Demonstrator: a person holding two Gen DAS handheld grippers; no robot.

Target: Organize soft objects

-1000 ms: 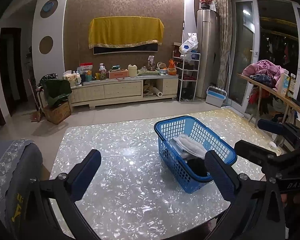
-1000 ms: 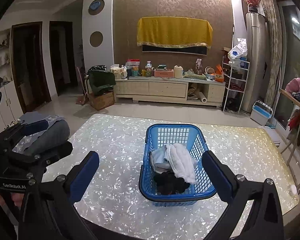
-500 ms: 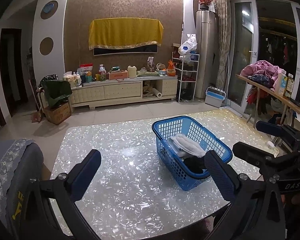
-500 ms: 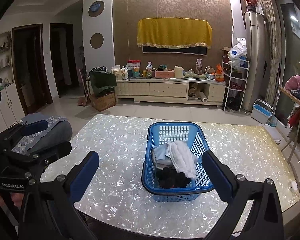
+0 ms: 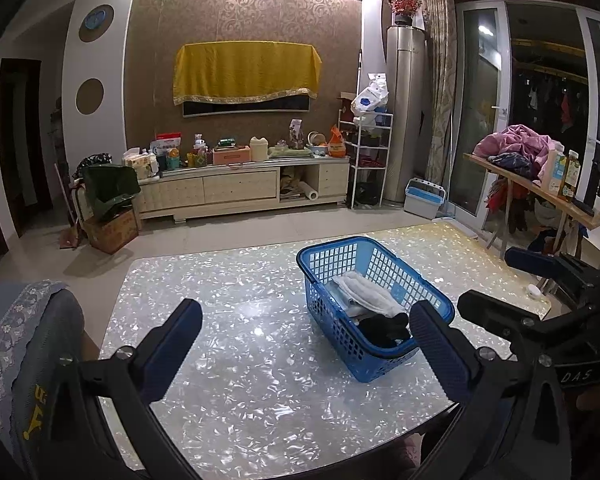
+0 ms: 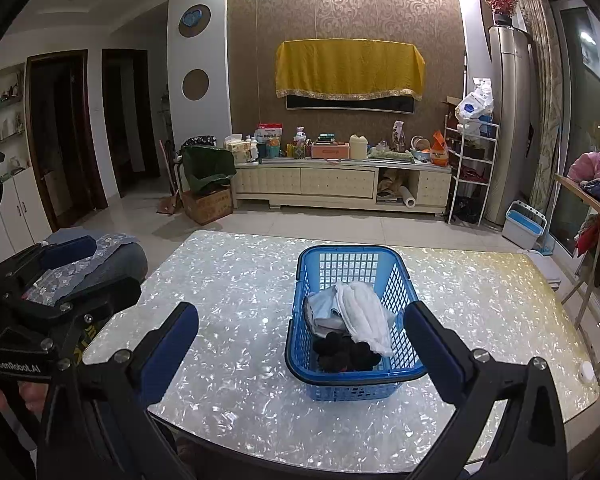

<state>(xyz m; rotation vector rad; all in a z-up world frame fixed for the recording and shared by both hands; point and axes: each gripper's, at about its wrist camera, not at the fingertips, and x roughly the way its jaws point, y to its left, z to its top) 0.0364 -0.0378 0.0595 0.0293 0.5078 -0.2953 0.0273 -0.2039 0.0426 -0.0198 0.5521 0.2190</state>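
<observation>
A blue plastic basket (image 6: pixel 392 388) stands on the shiny pearl table (image 6: pixel 236 280); it also shows in the left wrist view (image 5: pixel 328 276). Inside lie a white towel (image 6: pixel 364 316), a pale grey cloth (image 6: pixel 320 308) and a black soft item (image 6: pixel 340 352). The towel (image 5: pixel 368 292) and black item (image 5: pixel 384 326) show from the left too. My left gripper (image 5: pixel 306 328) is open and empty, held above the table's near side, left of the basket. My right gripper (image 6: pixel 300 332) is open and empty, near the basket's front.
A grey patterned chair back (image 5: pixel 16 344) stands at the table's left edge. A side table with pink clothes (image 5: pixel 516 148) and bottles stands at the right. A TV cabinet (image 6: pixel 340 184) lines the far wall. A small white cap (image 6: pixel 586 368) lies near the table's right edge.
Both grippers have pulled back and up from the table, so the basket looks farther away. Both stay open and empty. The basket's contents have not moved.
</observation>
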